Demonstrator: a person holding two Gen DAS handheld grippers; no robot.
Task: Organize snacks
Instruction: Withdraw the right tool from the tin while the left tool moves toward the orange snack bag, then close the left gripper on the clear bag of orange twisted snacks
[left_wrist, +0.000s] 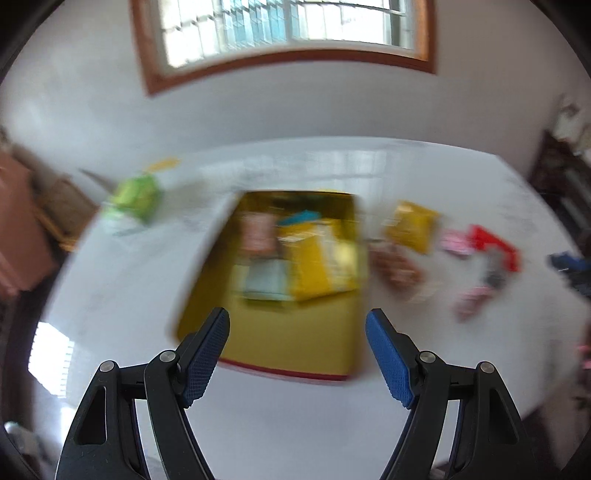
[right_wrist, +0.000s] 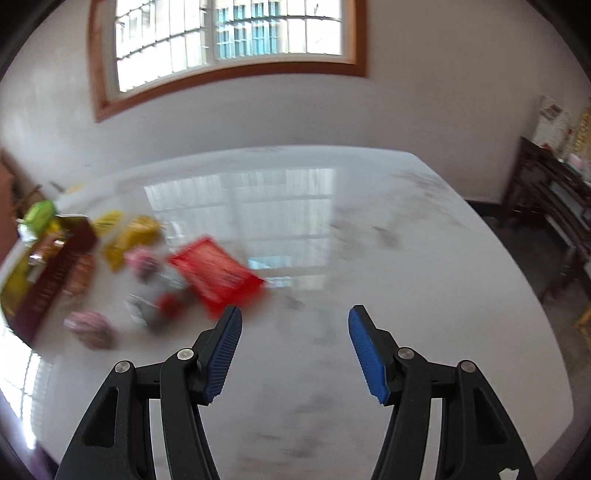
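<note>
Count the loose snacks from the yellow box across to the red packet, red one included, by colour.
yellow packet: 1
brown packet: 1
pink packets: 2
red packet: 1
Total: 5, plus one small greyish item too blurred to class.

A yellow box (left_wrist: 295, 332) with a red lower edge sits open near the middle of the white table (left_wrist: 258, 424), packed with blurred packets, one large and yellow (left_wrist: 317, 258). To its right lie loose snacks: a yellow packet (left_wrist: 410, 229), a flat red packet (right_wrist: 218, 273), pink wrapped sweets (right_wrist: 88, 326) and a brownish pack (left_wrist: 397, 267). A green packet (left_wrist: 135, 197) lies towards the table's far left edge.
</note>
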